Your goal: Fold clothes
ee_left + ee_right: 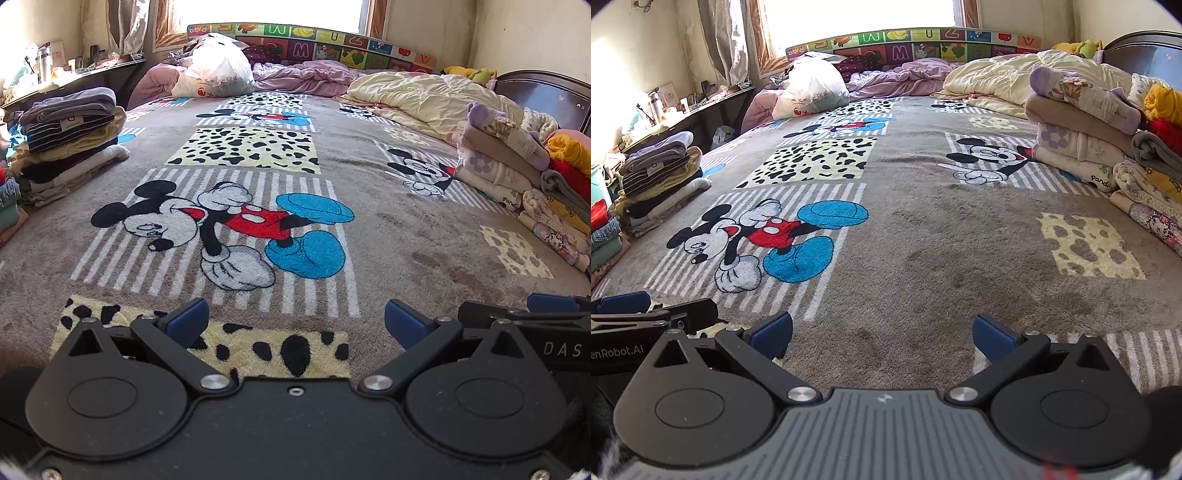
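Observation:
My left gripper [295, 325] is open and empty, low over the Mickey Mouse blanket [406, 229] that covers the bed. My right gripper [882, 336] is open and empty beside it; its blue finger shows at the right edge of the left wrist view [550, 302]. A stack of folded clothes [70, 144] stands at the left edge of the bed, also in the right wrist view [657, 173]. A pile of clothes [517, 158] lies at the right, also in the right wrist view [1100, 129]. No garment lies between the fingers of either gripper.
A cream quilt [417, 96] and a pink quilt [306, 77] lie crumpled at the far end, with a full white plastic bag [218, 70] beside them. A dark desk [74, 77] with clutter stands left of the bed. A dark headboard [543, 92] is at the right.

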A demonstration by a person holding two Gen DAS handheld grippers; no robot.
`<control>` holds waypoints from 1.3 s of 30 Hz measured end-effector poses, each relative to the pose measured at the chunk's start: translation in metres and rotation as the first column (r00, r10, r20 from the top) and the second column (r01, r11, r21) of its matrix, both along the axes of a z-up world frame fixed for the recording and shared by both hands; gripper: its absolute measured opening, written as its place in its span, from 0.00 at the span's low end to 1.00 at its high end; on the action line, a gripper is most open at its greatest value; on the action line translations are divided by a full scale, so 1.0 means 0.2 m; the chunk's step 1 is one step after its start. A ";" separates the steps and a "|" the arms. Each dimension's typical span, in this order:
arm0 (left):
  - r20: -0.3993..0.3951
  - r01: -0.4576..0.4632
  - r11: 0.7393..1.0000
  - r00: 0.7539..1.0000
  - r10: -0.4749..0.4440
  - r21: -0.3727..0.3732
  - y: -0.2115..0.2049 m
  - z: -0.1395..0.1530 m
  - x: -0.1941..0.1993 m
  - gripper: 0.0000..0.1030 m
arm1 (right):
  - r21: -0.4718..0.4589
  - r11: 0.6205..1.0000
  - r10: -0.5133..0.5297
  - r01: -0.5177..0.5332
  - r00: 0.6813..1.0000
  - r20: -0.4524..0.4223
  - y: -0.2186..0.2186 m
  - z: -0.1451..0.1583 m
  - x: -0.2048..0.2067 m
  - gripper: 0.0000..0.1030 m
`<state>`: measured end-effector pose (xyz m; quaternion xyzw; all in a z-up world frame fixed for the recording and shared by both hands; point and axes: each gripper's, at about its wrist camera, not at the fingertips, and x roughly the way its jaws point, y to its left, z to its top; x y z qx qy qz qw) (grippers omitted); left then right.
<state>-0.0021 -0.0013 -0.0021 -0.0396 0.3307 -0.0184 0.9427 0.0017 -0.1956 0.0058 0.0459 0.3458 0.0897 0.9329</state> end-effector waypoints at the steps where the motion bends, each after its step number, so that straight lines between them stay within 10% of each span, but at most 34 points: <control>1: 0.002 0.000 1.000 1.000 0.000 0.000 0.00 0.00 0.00 1.00 | 0.002 1.000 0.001 -0.001 1.000 0.001 -0.01 0.00 0.00 1.00; 39: -0.002 -0.001 1.000 1.000 0.001 -0.002 0.00 -0.01 0.01 1.00 | 0.000 1.000 0.010 -0.010 1.000 0.000 -0.01 0.00 0.00 1.00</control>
